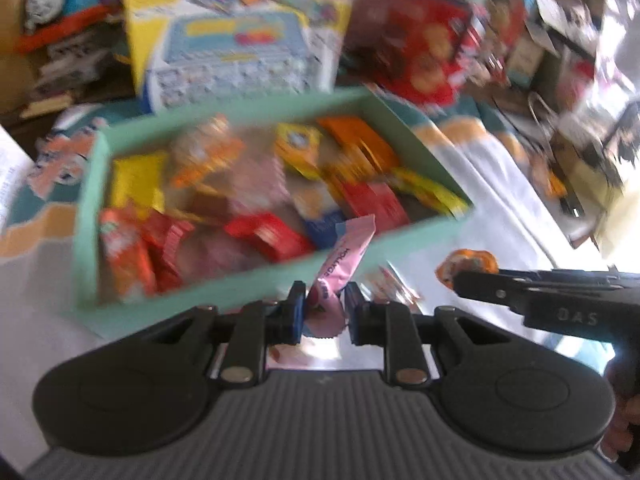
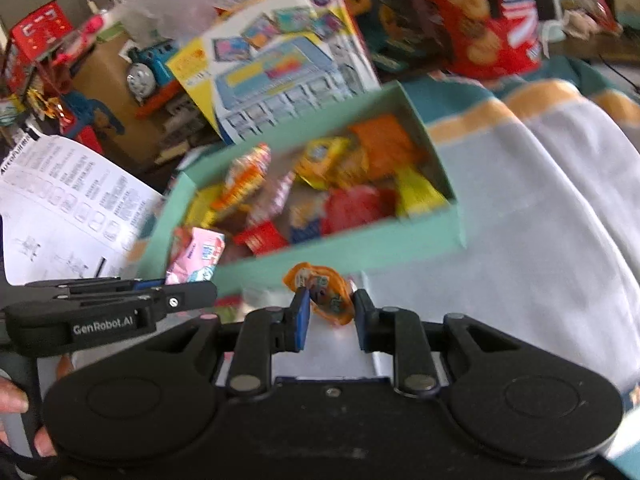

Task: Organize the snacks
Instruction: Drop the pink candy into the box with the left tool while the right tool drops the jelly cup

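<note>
Pink snack packet (image 1: 340, 276) clamped in left gripper (image 1: 323, 304), beside green box (image 1: 224, 288)

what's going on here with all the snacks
A person is sorting snacks with a handheld gripper in each hand. The left gripper has its jaws shut on a pink snack packet, and the right gripper is shut on a small orange-wrapped snack. Both are held just in front of the mint green box, which is already full of packets, on the cloth-covered table.
</note>
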